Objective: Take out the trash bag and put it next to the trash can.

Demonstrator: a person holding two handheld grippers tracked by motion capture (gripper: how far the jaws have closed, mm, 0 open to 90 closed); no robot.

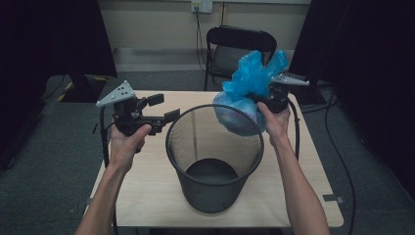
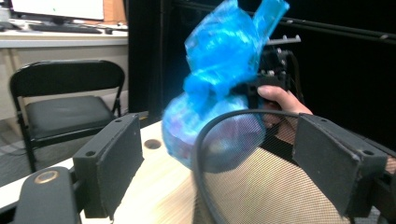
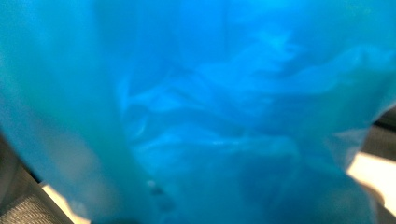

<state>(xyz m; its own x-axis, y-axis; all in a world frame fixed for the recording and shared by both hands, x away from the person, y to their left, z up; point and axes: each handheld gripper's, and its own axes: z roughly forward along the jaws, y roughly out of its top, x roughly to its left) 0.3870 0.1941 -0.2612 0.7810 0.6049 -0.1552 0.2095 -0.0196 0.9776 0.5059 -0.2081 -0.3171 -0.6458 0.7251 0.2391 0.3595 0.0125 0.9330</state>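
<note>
— So, what is the right gripper (image 1: pixel 270 99) holding?

— A crinkly blue plastic bag (image 1: pixel 249 85) with something round packed in its bottom. The jaws are pinched tight on the gathered neck of the bag, and the loose top sticks up above them.

— Where is the bag?

— It hangs at the far right edge of the round black wire-mesh bin (image 1: pixel 214 156). The full bottom part sits just over the rim and dips a little inside. In the left gripper view the bag (image 2: pixel 219 79) bulges right behind the bin's rim (image 2: pixel 219 121). In the right gripper view the blue plastic (image 3: pixel 196 112) is pressed up close to the camera and looks blurry.

— And the left gripper (image 1: pixel 164 108)?

— It is on the left side of the bin, near the rim. Its jaws are spread wide and nothing is between them. They point across at the bag.

— Where does the bin stand?

— Upright in the middle of the light wooden table (image 1: pixel 147 196). A black folding chair (image 1: pixel 235 46) stands behind the table, by the wall.
</note>
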